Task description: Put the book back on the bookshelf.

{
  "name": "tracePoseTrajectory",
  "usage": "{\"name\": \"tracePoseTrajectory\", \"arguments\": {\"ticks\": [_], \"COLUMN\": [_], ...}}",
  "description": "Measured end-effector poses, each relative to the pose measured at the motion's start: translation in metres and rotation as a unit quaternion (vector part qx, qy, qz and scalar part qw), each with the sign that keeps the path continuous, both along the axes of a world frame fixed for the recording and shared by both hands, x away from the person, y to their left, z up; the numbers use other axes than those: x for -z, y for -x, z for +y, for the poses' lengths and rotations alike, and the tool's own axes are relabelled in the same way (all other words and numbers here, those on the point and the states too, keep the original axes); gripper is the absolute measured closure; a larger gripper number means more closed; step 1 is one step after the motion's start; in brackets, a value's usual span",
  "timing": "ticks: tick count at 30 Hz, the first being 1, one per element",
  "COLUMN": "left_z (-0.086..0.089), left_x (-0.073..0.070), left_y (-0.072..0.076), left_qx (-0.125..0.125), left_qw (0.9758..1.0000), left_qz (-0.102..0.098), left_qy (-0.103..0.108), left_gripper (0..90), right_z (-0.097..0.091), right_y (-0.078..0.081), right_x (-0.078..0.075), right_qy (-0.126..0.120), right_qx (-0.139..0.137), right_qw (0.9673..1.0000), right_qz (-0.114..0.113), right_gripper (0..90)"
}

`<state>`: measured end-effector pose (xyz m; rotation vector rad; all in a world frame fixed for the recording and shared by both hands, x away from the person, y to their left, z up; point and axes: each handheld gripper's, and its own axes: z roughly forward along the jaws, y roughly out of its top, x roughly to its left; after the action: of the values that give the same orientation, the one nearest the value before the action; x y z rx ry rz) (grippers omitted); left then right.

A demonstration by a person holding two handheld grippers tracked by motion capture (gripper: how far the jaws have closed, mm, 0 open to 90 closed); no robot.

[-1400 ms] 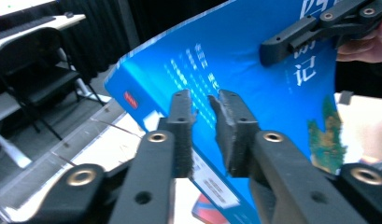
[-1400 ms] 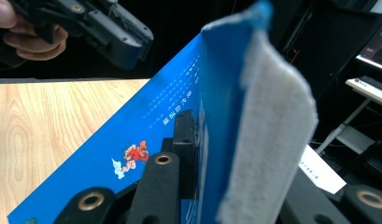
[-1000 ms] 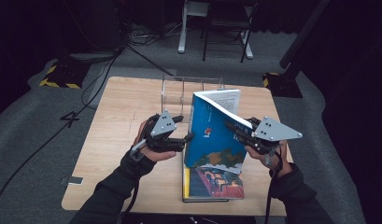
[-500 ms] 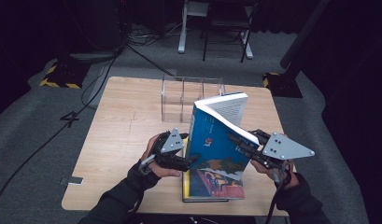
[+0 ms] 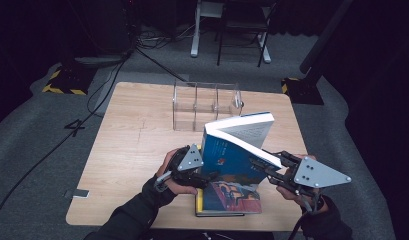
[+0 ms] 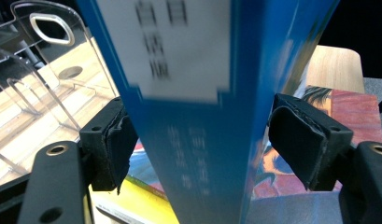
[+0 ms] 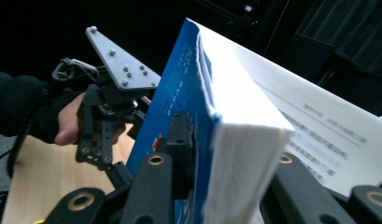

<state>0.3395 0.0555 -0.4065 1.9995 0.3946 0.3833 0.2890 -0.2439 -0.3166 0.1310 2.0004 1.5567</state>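
The blue book [image 5: 232,150] is standing tilted above a second book [image 5: 227,197] lying flat at the table's [image 5: 137,150] near edge. The right gripper [image 5: 262,167] is clamping its page edge, while the left gripper [image 5: 204,175] is straddling its spine with jaws released, pads [image 6: 118,144] clear after just closing slightly. A clear rack [image 5: 204,105] is sitting farther back.

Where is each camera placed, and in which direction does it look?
High view: above the person's side, looking forward and down on the table; both forearms, left gripper and right gripper show.
Left gripper view: between its own jaws, facing the blue book's spine.
Right gripper view: along its jaws clamped on the book's page edge; the left hand shows.
All share the blue book.
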Motion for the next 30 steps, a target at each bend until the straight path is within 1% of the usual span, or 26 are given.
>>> {"name": "tracePoseTrajectory", "arguments": {"ticks": [1, 2, 3, 5, 6, 9, 11, 13, 14, 15, 16, 18, 19, 20, 21, 22, 24, 26, 27, 28, 29, 30], "left_z": [-0.001, -0.001, -0.001, -0.002, -0.003, -0.003, -0.003, -0.003, -0.003, -0.003, -0.002, -0.001, 0.0, 0.002, 0.002, 0.003, 0.004, 0.005, 0.005, 0.005, 0.005, 0.005], "left_x": [0.0, 0.0, -0.001, -0.001, -0.001, -0.002, -0.002, -0.002, -0.002, -0.002, -0.002, -0.002, -0.002, -0.003, -0.003, -0.003, -0.003, -0.004, -0.004, -0.004, -0.004, -0.004], "left_y": [0.001, 0.001, 0.001, 0.002, 0.003, 0.004, 0.004, 0.004, 0.003, 0.003, 0.003, 0.002, 0.002, 0.001, 0.0, 0.0, -0.001, -0.001, 0.0, 0.001, 0.001, 0.001], "left_qx": [0.002, 0.004, 0.006, 0.008, 0.009, 0.012, 0.017, 0.018, 0.024, 0.026, 0.029, 0.034, 0.036, 0.043, 0.048, 0.052, 0.058, 0.065, 0.07, 0.072, 0.075, 0.075], "left_qw": [1.0, 1.0, 1.0, 1.0, 0.9999, 0.9999, 0.9997, 0.9996, 0.9995, 0.9994, 0.9994, 0.9991, 0.9989, 0.9986, 0.9984, 0.9982, 0.9978, 0.9973, 0.9968, 0.9967, 0.9966, 0.9966], "left_qz": [0.003, 0.002, -0.002, -0.002, -0.002, -0.007, -0.002, -0.001, 0.001, 0.001, 0.001, 0.006, 0.01, 0.011, 0.012, 0.012, 0.014, 0.017, 0.022, 0.021, 0.019, 0.019], "left_qy": [0.003, 0.005, 0.002, 0.004, 0.007, 0.01, 0.017, 0.021, 0.02, 0.02, 0.019, 0.025, 0.028, 0.028, 0.028, 0.029, 0.029, 0.03, 0.032, 0.032, 0.03, 0.03], "left_gripper": [25.4, 25.4, 25.9, 27.0, 27.0, 30.0, 32.6, 35.8, 37.4, 41.1, 42.0, 44.6, 46.1, 47.9, 49.8, 51.1, 52.9, 54.5, 55.5, 57.2, 57.9, 58.5], "right_z": [-0.002, -0.004, -0.006, -0.007, -0.008, -0.014, -0.018, -0.022, -0.024, -0.027, -0.029, -0.033, -0.035, -0.037, -0.038, -0.039, -0.039, -0.038, -0.036, -0.033, -0.031, -0.031], "right_y": [0.001, 0.003, 0.004, 0.005, 0.005, 0.005, 0.004, 0.002, 0.002, 0.0, -0.001, -0.004, -0.006, -0.008, -0.01, -0.013, -0.02, -0.03, -0.034, -0.039, -0.041, -0.041], "right_x": [0.0, 0.001, 0.002, 0.003, 0.005, 0.012, 0.015, 0.02, 0.021, 0.025, 0.027, 0.033, 0.036, 0.038, 0.041, 0.044, 0.049, 0.057, 0.061, 0.066, 0.068, 0.068], "right_qy": [-0.002, -0.003, -0.005, -0.006, -0.005, -0.008, -0.009, -0.009, -0.01, -0.014, -0.015, -0.016, -0.016, -0.016, -0.015, -0.015, -0.009, -0.013, -0.01, -0.004, -0.001, -0.001], "right_qx": [0.0, 0.0, 0.001, 0.002, 0.004, 0.019, 0.031, 0.045, 0.05, 0.059, 0.065, 0.084, 0.089, 0.093, 0.1, 0.1, 0.093, 0.085, 0.082, 0.08, 0.079, 0.079], "right_qw": [1.0, 1.0, 1.0, 1.0, 1.0, 0.9997, 0.9993, 0.9987, 0.9983, 0.9976, 0.9971, 0.9955, 0.9949, 0.9943, 0.9934, 0.9929, 0.9926, 0.9906, 0.9901, 0.9881, 0.9874, 0.9874], "right_qz": [-0.001, 0.001, 0.002, 0.004, 0.006, 0.013, 0.016, 0.022, 0.026, 0.031, 0.036, 0.041, 0.045, 0.049, 0.055, 0.063, 0.079, 0.106, 0.114, 0.131, 0.137, 0.137], "right_gripper": [71.5, 70.7, 69.8, 69.3, 67.8, 63.2, 58.1, 53.7, 51.7, 49.4, 47.4, 43.3, 41.8, 40.2, 37.9, 35.7, 31.7, 28.9, 27.7, 26.5, 26.4, 26.4]}}
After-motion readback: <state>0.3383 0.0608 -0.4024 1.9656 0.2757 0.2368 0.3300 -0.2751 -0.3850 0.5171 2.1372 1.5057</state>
